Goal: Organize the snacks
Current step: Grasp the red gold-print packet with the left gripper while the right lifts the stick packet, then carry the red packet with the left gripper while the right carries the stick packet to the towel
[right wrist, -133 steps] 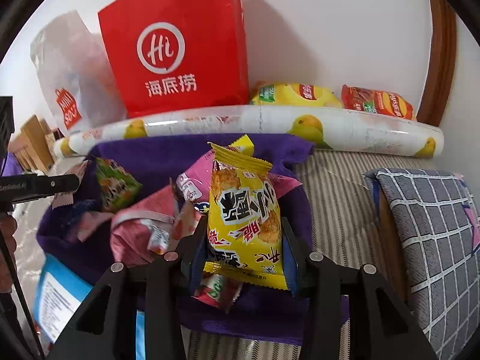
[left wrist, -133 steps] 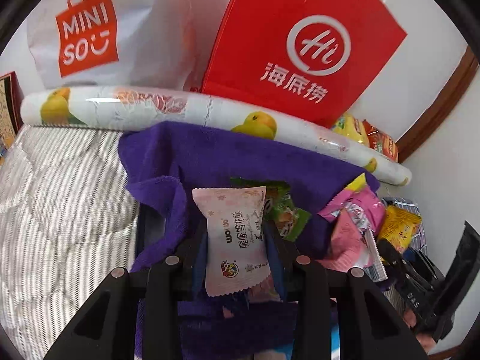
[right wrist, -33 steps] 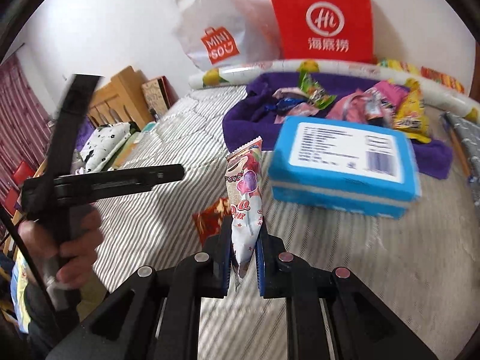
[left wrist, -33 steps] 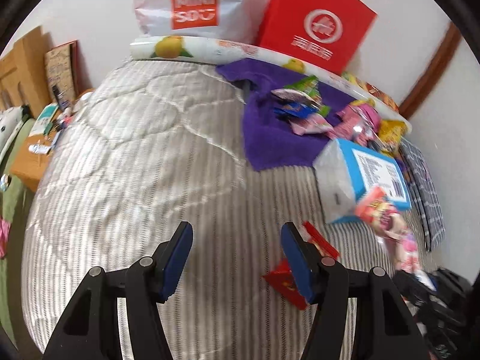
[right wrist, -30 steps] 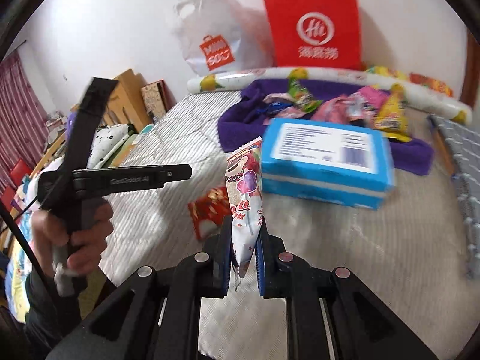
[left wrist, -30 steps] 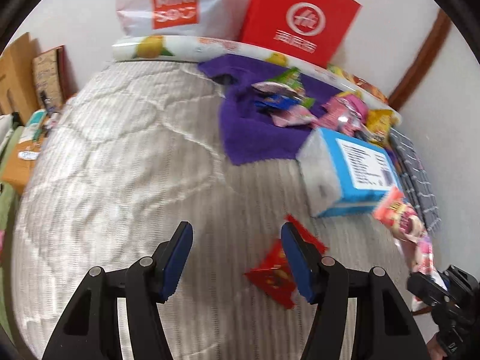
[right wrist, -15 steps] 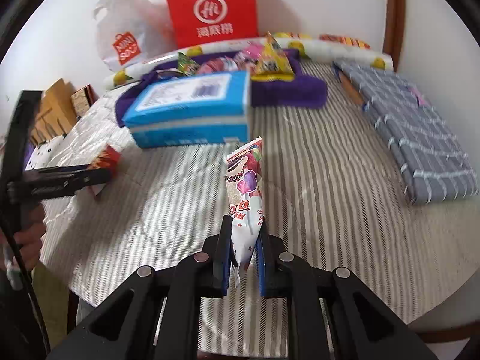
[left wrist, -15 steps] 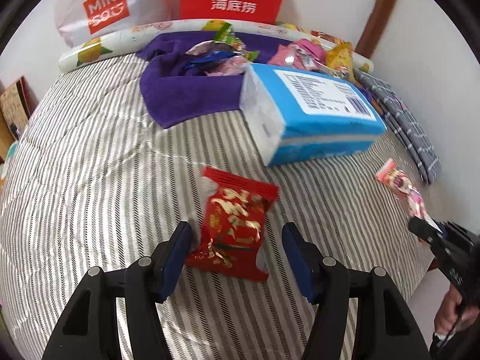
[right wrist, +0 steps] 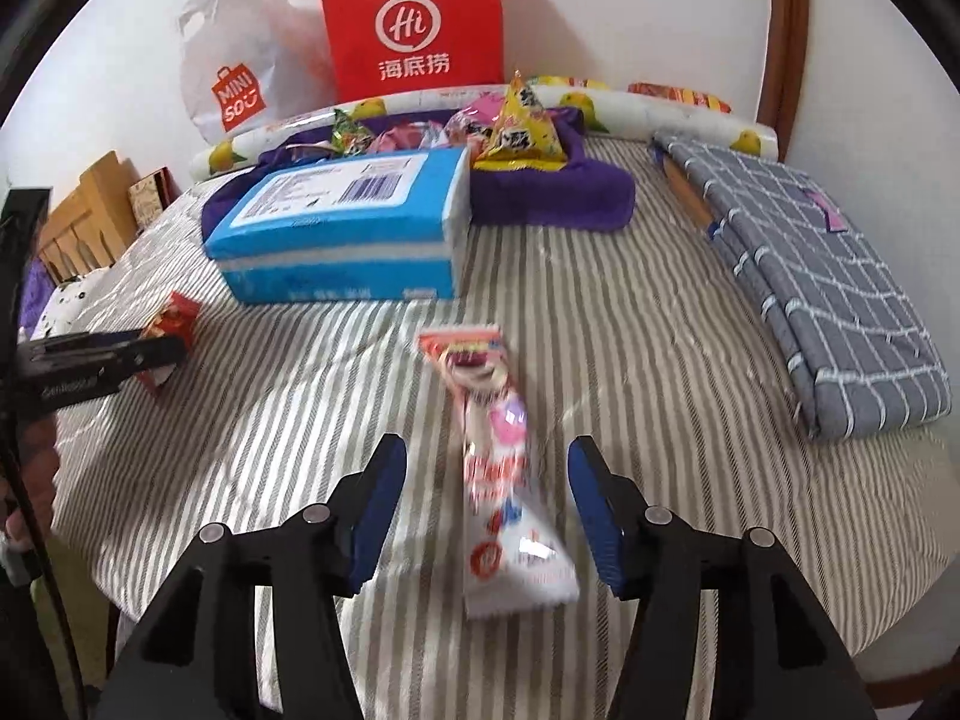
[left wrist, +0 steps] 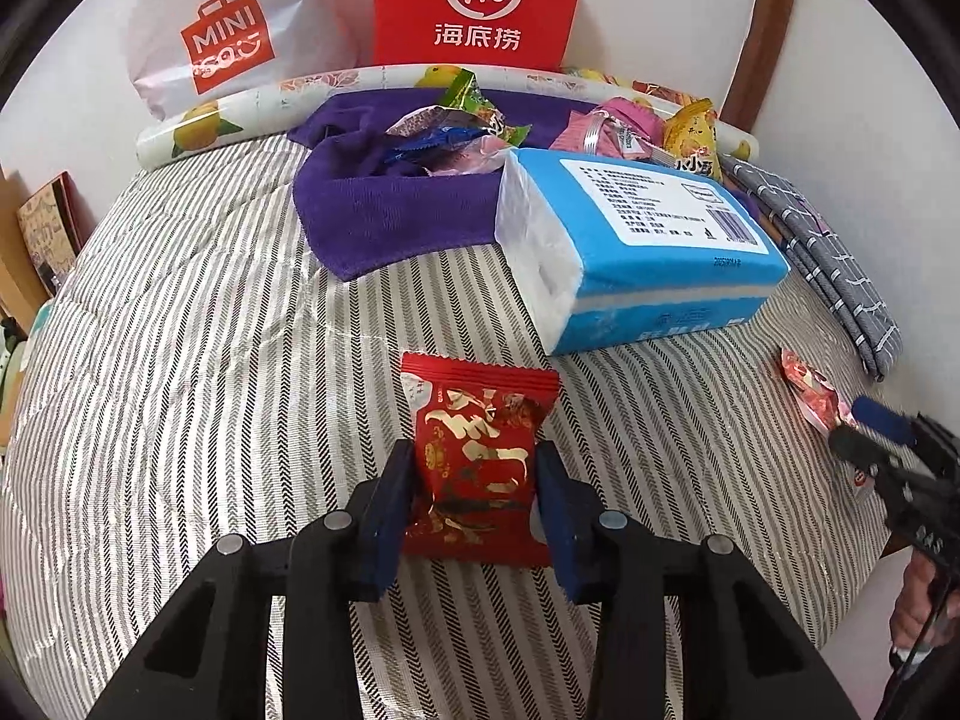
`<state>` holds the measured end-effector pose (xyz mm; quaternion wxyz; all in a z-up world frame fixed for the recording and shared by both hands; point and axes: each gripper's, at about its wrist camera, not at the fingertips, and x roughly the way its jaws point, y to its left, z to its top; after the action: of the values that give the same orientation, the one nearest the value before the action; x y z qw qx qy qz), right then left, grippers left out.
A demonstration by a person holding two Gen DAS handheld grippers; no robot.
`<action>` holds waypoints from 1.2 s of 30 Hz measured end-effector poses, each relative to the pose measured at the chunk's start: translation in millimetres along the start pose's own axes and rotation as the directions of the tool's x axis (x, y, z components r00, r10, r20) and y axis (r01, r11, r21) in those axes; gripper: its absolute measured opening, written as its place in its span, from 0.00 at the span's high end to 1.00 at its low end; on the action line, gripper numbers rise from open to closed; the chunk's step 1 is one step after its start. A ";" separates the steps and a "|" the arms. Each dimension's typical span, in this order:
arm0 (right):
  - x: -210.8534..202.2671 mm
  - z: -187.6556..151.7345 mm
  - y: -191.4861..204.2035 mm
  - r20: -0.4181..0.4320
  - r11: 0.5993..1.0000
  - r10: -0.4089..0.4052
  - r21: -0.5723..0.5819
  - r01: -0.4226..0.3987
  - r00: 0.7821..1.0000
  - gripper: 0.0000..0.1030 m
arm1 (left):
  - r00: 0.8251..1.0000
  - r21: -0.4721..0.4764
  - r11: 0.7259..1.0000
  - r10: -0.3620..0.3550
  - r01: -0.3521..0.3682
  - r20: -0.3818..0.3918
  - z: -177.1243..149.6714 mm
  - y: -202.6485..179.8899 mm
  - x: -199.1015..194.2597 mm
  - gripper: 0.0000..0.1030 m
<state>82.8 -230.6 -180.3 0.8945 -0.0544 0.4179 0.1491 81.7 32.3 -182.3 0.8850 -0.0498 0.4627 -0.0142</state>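
A red snack packet with gold lettering [left wrist: 480,408] lies on the striped cover, and my left gripper [left wrist: 475,468] is closing on it, both blue pads against its sides. The right wrist view shows the same packet [right wrist: 174,312] at the left gripper's tip [right wrist: 150,354]. My right gripper [right wrist: 486,456] is opening. A pink-and-white snack packet [right wrist: 480,372] lies blurred between its jaws, touching neither pad. From the left wrist view that packet [left wrist: 810,390] lies in front of the right gripper [left wrist: 882,438].
A blue tissue pack [left wrist: 636,240] sits mid-cover before a purple towel [left wrist: 390,210] heaped with several snacks. Behind stand a red paper bag [left wrist: 480,0], a white Miniso bag [left wrist: 228,48] and a fruit-print roll [left wrist: 240,114]. Folded grey checked cloth [right wrist: 828,288] lies right.
The left jaws closed in around the red packet. The right jaws opened and the pink-and-white packet dropped from upright to lying on the cover.
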 end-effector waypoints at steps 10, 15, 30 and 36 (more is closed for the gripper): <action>22.7 1.2 1.5 -0.009 0.999 -0.022 -0.024 0.021 1.000 0.76 | 1.000 -0.019 1.000 -0.019 0.019 0.016 -2.3 2.7 -0.5 0.64; 21.3 -4.9 -2.2 0.023 1.000 0.000 -0.010 0.000 1.000 0.76 | 0.999 -0.029 0.999 -0.026 0.027 0.022 -2.5 4.7 -1.1 0.64; -16.2 46.2 -4.5 0.080 0.996 0.072 0.038 -0.075 0.994 0.77 | 0.986 -0.054 0.987 -0.148 0.152 0.075 25.8 4.3 -33.5 0.64; -25.6 82.1 5.4 0.121 0.994 0.104 0.019 -0.107 0.987 0.77 | 0.978 -0.049 0.981 -0.180 0.186 0.108 54.8 -4.6 -46.8 0.64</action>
<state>125.7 -212.9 -107.6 0.9095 -0.0119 0.3675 0.1940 100.0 35.2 -112.5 0.9007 -0.1187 0.4102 -0.0796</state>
